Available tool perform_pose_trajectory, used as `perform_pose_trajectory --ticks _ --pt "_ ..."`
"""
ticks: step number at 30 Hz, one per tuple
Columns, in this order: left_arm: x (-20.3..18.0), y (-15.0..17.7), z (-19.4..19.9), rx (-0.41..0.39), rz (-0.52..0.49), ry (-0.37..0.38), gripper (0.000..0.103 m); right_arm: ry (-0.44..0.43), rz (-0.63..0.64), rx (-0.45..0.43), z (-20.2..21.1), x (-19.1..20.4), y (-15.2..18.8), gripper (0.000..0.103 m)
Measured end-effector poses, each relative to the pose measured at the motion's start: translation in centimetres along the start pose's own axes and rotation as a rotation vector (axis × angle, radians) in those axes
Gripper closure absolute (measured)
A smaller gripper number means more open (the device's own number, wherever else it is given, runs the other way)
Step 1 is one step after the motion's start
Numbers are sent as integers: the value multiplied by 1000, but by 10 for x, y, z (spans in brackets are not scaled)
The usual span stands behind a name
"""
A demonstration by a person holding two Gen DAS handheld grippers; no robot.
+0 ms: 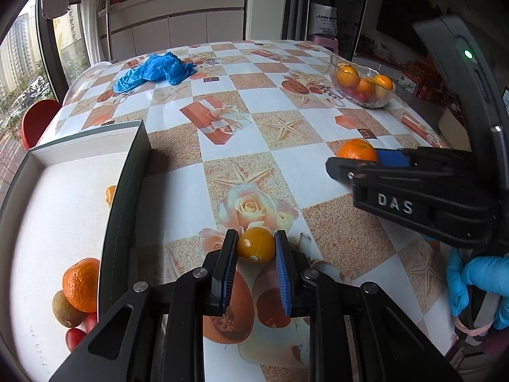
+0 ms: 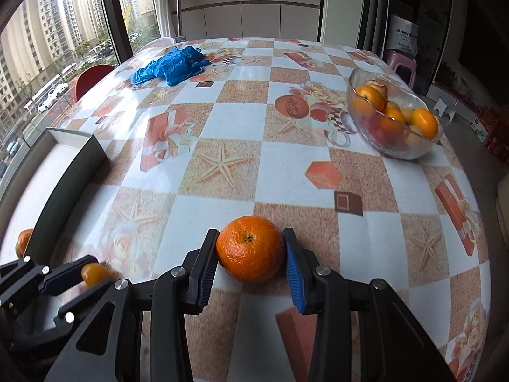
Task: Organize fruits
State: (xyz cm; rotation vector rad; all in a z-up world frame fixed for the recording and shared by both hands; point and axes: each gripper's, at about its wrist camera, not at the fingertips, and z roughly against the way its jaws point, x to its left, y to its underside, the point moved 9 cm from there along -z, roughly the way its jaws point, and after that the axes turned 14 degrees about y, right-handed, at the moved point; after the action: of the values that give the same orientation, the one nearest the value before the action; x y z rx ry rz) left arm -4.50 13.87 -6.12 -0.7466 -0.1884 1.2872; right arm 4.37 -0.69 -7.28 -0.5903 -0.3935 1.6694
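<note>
My left gripper [image 1: 256, 246] is shut on a small yellow-orange fruit [image 1: 256, 245], held just over the tablecloth beside the white box [image 1: 63, 197]. The box holds an orange [image 1: 81, 283], a brown fruit [image 1: 65, 310] and red fruits [image 1: 74, 337]. My right gripper [image 2: 251, 251] is shut on a mandarin [image 2: 251, 248] low over the table. It also shows in the left wrist view [image 1: 356, 150]. The left gripper [image 2: 79, 277] with its yellow fruit [image 2: 94, 273] appears at lower left of the right wrist view.
A glass bowl [image 2: 397, 149] with oranges and other fruit stands at the far right; it also shows in the left wrist view [image 1: 362, 87]. A crumpled blue glove [image 2: 171, 65] lies at the far left. The box's dark wall [image 1: 127, 197] stands left of my left gripper.
</note>
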Motion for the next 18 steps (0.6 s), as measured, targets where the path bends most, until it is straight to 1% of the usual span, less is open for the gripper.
perform_pose_trajectory --ticks 3,7,18 --pt "-1 5 4 0 29 14 78 -6 -41 -3 14 -16 24 61" --pt "-3 15 10 -6 56 18 78 16 -56 -21 28 -28 46 61" --pt "-8 29 20 9 91 23 78 13 -59 -13 37 -31 61 61"
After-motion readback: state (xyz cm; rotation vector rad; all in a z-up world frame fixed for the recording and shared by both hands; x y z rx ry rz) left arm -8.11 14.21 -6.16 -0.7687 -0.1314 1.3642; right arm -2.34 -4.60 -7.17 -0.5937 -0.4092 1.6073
